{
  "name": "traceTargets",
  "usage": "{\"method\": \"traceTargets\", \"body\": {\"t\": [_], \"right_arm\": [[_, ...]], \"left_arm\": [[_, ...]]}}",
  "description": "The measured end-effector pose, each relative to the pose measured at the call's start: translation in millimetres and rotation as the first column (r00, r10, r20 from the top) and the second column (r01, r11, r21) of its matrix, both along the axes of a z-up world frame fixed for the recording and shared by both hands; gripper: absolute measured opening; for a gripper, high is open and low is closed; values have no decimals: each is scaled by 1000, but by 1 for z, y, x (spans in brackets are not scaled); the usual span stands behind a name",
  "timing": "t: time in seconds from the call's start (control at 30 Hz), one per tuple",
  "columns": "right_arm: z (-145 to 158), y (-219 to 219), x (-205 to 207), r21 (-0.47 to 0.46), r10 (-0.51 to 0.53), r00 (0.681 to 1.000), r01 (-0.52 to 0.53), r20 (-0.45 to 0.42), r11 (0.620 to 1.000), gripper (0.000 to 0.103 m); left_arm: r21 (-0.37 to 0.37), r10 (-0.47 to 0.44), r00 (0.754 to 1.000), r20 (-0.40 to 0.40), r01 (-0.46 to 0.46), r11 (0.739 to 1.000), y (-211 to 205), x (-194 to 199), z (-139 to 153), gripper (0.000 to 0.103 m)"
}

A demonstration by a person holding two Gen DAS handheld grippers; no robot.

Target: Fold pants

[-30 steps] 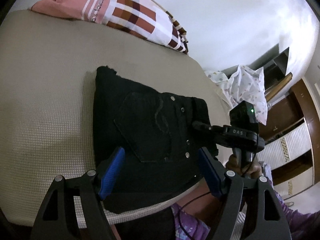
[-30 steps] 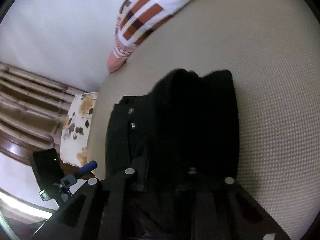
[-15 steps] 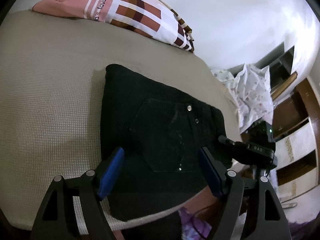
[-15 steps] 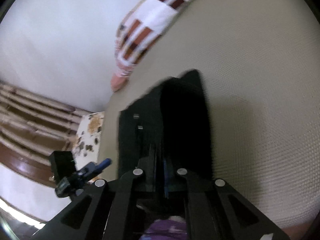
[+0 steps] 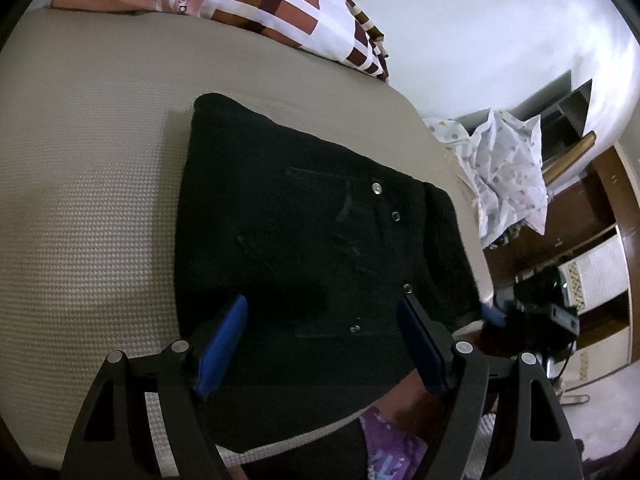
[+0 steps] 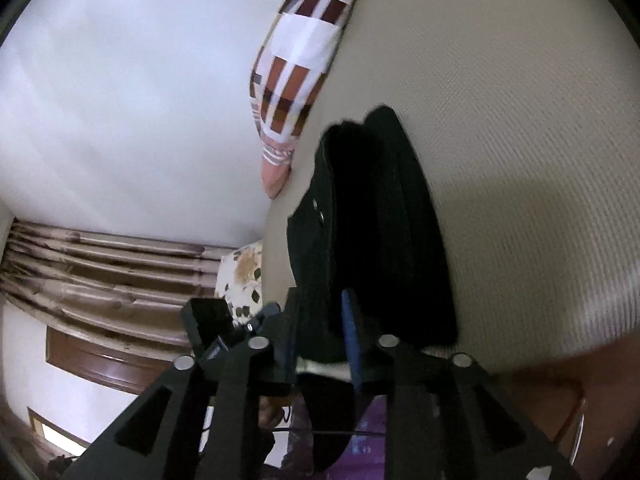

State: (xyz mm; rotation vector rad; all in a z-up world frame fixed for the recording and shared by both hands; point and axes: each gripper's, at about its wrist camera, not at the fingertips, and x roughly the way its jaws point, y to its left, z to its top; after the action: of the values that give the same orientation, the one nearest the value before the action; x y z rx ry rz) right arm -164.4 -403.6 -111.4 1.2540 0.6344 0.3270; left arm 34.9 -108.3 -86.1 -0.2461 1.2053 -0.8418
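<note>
a folded pair of black denim pants [image 5: 312, 240] lies flat on a bed covered with a beige waffle-textured sheet [image 5: 80, 200], near the bed's right edge as the left wrist view shows it. the top layer shows a back pocket and several small silver rivets.

the left tool [image 5: 320, 328], black with blue pads, hovers over the near end of the pants. its jaws stand wide apart, with one pad toward each side of the fold, and they grip nothing.

the right tool [image 6: 320, 332] sits at the bed's edge, seen in its own view with the pants' stacked layers running away from it. its jaws have just been opening and now stand a little apart. the edge of the black fabric sits in the gap between the blue pads; whether the pads press on it cannot be told.

a pillow with a pink, white and brown block pattern [image 5: 256, 4] rests at the far edge of the bed against a white wall [image 5: 460, 32]. beyond the right edge, a white dotted cloth [image 5: 508, 176] hangs beside dark wooden furniture [image 5: 600, 216]. a purple patterned garment [image 5: 392, 448] on the person shows at the near edge.
</note>
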Motion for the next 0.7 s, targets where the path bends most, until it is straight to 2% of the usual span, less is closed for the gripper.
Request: {"method": "traceTargets", "body": {"t": [0.17, 0.27, 0.33, 0.47, 0.53, 0.7], "right_arm": [[-5, -1, -5, 33, -32, 999, 34, -43, 999, 29], [4, -12, -22, 72, -96, 995, 95, 8, 993, 32], [8, -7, -20, 108, -58, 998, 55, 25, 993, 43], [7, 16, -8, 23, 1, 999, 0, -52, 1000, 49], [-5, 20, -1, 32, -2, 996, 5, -95, 999, 50], [-11, 21, 10, 49, -22, 997, 26, -78, 998, 51]], "left_arm": [[-12, 2, 1000, -19, -2, 1000, 2, -1, 2, 77], [-18, 12, 1000, -20, -12, 1000, 6, -1, 3, 77], [-26, 16, 999, -33, -17, 999, 8, 0, 2, 77], [-33, 22, 999, -45, -23, 999, 8, 1, 0, 77], [-36, 24, 999, -46, -25, 999, 10, 0, 1, 77], [-34, 24, 999, -40, -25, 999, 13, -1, 2, 77]]}}
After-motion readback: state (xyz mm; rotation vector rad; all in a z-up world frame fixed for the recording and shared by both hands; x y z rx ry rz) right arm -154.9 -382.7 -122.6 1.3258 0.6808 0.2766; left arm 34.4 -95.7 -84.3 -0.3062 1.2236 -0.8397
